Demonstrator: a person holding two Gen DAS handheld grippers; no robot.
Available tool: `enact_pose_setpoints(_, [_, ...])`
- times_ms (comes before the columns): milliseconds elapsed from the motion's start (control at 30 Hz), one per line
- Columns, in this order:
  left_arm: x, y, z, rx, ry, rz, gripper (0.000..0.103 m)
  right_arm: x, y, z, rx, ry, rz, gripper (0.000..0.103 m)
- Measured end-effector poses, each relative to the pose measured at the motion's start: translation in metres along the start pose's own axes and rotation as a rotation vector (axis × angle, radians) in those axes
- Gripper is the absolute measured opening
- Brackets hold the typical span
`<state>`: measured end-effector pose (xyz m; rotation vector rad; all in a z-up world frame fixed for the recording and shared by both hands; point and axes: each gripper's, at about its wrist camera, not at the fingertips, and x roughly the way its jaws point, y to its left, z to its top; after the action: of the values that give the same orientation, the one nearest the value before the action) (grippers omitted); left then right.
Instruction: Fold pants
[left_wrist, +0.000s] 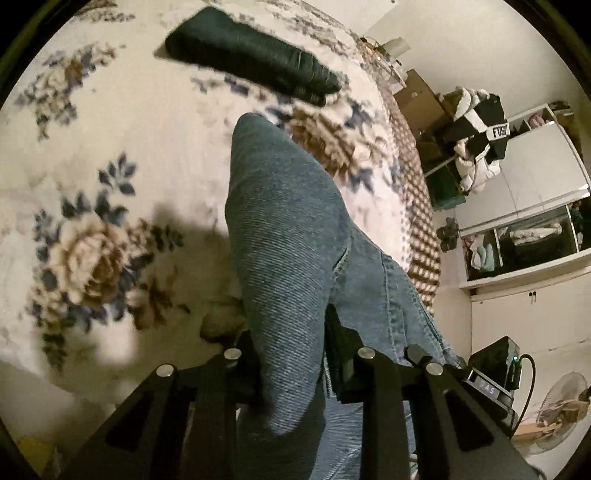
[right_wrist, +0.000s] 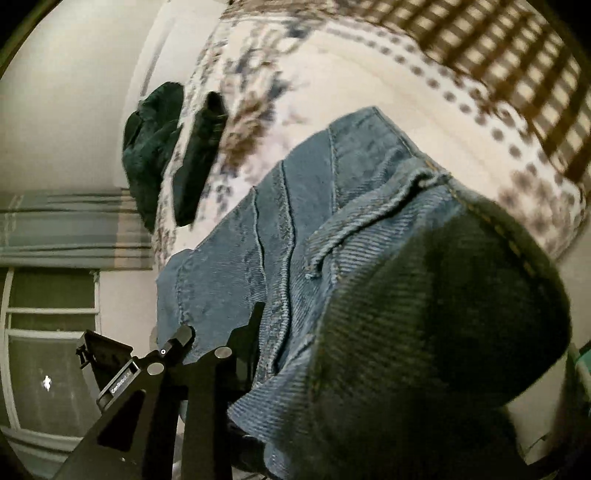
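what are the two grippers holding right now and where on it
Both grip the blue jeans: left gripper pinches a fabric fold; right gripper's hold is mostly hidden.

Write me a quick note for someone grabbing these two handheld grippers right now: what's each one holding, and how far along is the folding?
Left gripper: shut on the blue denim jeans, lifting a fold of them.
Right gripper: seems shut on the same jeans near a seam; its far finger is hidden by cloth.
The jeans hang above the floral bedspread.
One dark folded garment already lies on the bed.
Left: lay the jeans down and finish folding.
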<state>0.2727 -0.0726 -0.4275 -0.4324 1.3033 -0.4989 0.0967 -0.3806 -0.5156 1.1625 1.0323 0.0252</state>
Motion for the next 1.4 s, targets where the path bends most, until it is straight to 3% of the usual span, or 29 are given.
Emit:
enact_pose_setpoints(233, [-0.042, -0.02, 0.064, 0.02, -0.09, -0.01, 0.022, -0.007, 0.089, 0.04, -0.091, -0.033, 0.044, 0.031])
enact_pose_setpoints(433, [-0.051, -0.017, 0.167, 0.026, -0.164, -0.035, 0.022, 0.032, 0.169, 0.105, -0.138, -0.089, 0.077, 0.031])
enact_pose_setpoints(667, [-0.03, 0.013, 0.322, 0.055, -0.213, -0.044, 0.022, 0.149, 0.259, 0.208, -0.167, -0.136, 0.104, 0.031])
enact_pose_setpoints(867, [0.039, 0.075, 0.409, 0.044, -0.172, -0.024, 0.023, 0.268, 0.286, 0.278, -0.181, -0.143, 0.065, 0.031])
enact_pose_setpoints(1000, [0.098, 0.135, 0.425, -0.033, -0.063, 0.016, 0.024, 0.328, 0.263, 0.294, -0.146, -0.072, -0.009, 0.035])
enact_pose_setpoints(1067, [0.103, 0.155, 0.423, -0.073, -0.056, -0.019, 0.028, 0.335, 0.251, 0.295, -0.111, -0.023, -0.012, 0.041])
enact_pose_setpoints(1167, [0.097, 0.159, 0.413, -0.068, -0.051, -0.06, 0.03, 0.318, 0.238, 0.287, -0.088, -0.021, 0.004, 0.044])
enact_pose_setpoints(1267, [0.093, 0.156, 0.41, -0.047, -0.04, -0.064, 0.03, 0.303, 0.231, 0.28, -0.104, -0.057, -0.062, 0.044])
enact_pose_setpoints(1400, [0.085, 0.151, 0.414, -0.036, -0.033, -0.005, 0.033, 0.307, 0.231, 0.286, -0.113, -0.053, -0.127, 0.044])
